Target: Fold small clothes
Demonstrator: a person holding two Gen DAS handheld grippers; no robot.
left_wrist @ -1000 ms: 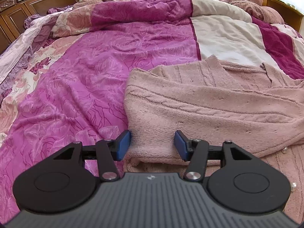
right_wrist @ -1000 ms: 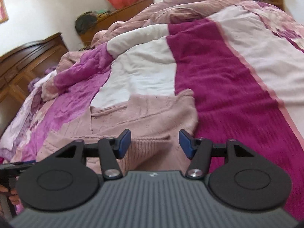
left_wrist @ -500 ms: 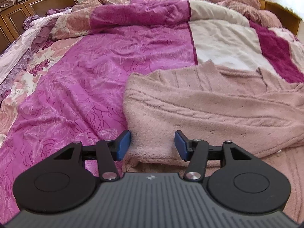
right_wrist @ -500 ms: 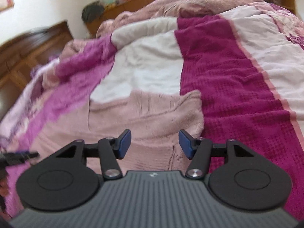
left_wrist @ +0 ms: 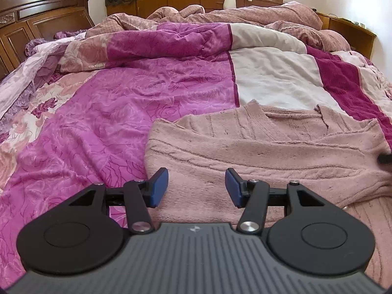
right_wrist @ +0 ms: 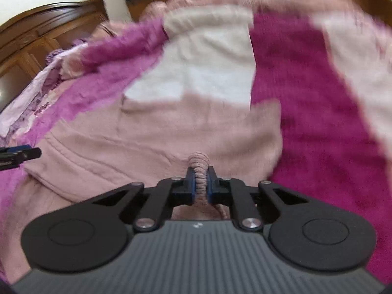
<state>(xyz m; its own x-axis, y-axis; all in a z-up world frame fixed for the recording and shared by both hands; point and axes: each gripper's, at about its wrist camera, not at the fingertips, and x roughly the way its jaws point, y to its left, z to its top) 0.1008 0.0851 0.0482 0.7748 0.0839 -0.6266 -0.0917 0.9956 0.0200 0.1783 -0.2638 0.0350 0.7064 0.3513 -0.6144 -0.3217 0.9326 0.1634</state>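
**Right jaws clamped on the knit, left jaws spread over the near fold**

The jaws of the right gripper (right_wrist: 201,186) have just been closing and are now clenched on a bunched ridge of the pink sweater (left_wrist: 257,152), the knit squeezed up between the blue pads. The jaws of the left gripper (left_wrist: 196,187) stand apart, released, with the sweater's near folded edge lying between and just beyond them; no pad is seen pressing on it, and nothing is held there.

The sweater is spread on the bed (left_wrist: 122,112), over the magenta and cream quilt (left_wrist: 274,83). Seen from the left jaws, its long axis runs across, from just ahead of them off to the right, with the neckline on the far side. From the right jaws the cloth stretches ahead and to the left, and the tip of the left gripper can be made out at the far left edge of that view. The right wrist view is blurred, so finer detail of the grip cannot be read.

The coming move is judged to be a fold along that cross axis. One end is already gripped at the right; the other end lies nearest the left jaws, so a closing there would be called for before the cloth is lifted evenly.
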